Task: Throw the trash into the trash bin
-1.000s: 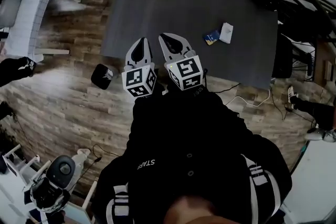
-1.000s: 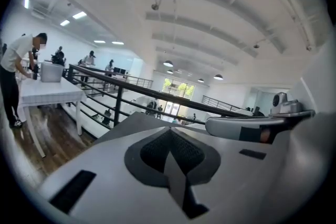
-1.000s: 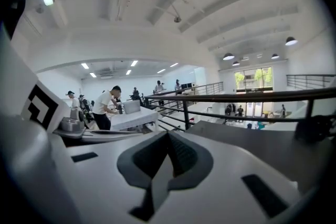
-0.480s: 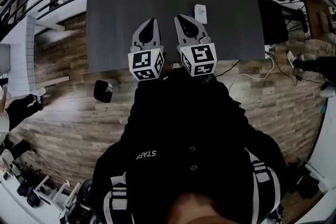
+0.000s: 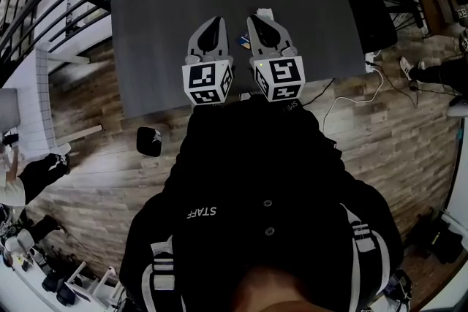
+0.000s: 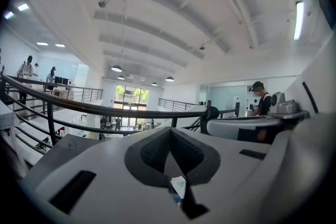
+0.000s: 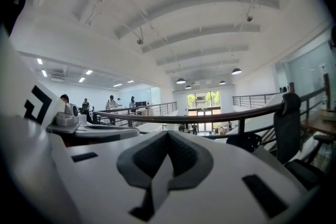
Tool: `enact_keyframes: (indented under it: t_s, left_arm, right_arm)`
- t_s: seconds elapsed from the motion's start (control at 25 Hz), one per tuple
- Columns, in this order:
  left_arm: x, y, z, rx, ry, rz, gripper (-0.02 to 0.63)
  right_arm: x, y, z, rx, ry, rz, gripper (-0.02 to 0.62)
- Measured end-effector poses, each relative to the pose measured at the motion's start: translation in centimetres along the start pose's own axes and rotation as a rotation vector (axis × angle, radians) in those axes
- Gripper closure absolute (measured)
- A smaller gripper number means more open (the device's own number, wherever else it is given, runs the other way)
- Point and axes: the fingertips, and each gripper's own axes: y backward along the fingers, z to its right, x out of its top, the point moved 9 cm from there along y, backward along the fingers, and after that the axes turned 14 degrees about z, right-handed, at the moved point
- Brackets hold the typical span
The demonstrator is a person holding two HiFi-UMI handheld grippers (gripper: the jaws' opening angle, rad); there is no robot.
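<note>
On the dark grey table [image 5: 153, 25] lie a white scrap of trash [image 5: 265, 12] and a blue-and-white piece [image 5: 245, 42]. My left gripper [image 5: 214, 24] and right gripper [image 5: 257, 20] hover side by side over the table's near half, both shut and holding nothing. The blue piece shows in the gap between them, and the white scrap sits just past the right gripper's tip. In the left gripper view the trash [image 6: 178, 186] peeks out below the shut left gripper [image 6: 169, 134]. The right gripper [image 7: 168, 136] points level at the hall. A small black trash bin [image 5: 148, 141] stands on the wooden floor, left of the person.
A black chair [image 5: 371, 11] stands at the table's right end, with white cables [image 5: 344, 100] on the floor below it. A metal railing [image 5: 51, 4] runs along the far left. Another person [image 5: 29, 179] stands at the lower left.
Both grippers have moved forward over the table, still shut. The trash, earlier ahead and to the right, now lies at their tips. The bin has fallen behind at the left.
</note>
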Motion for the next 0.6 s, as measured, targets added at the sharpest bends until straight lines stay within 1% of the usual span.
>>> enact_keyframes:
  t_s: [0.2,0.36,0.6]
  left_arm:
    - [-0.1,-1.2,0.5,-0.037,-0.024,-0.02,0.606]
    - [-0.4,-1.8,0.1,-0.023,-0.001,-0.033,0.606]
    - [-1.5,-2.0,0.2,-0.009,-0.012,-0.069,0.606]
  right_arm:
    - [0.0,-0.3,1.1,-0.018,-0.005,0.003,0.58]
    - [-0.2,-0.6,1.8,-0.031,-0.013,-0.002,0.58]
    - [-1.2,-0.3,3.0,-0.058,-0.03,-0.028,0.58]
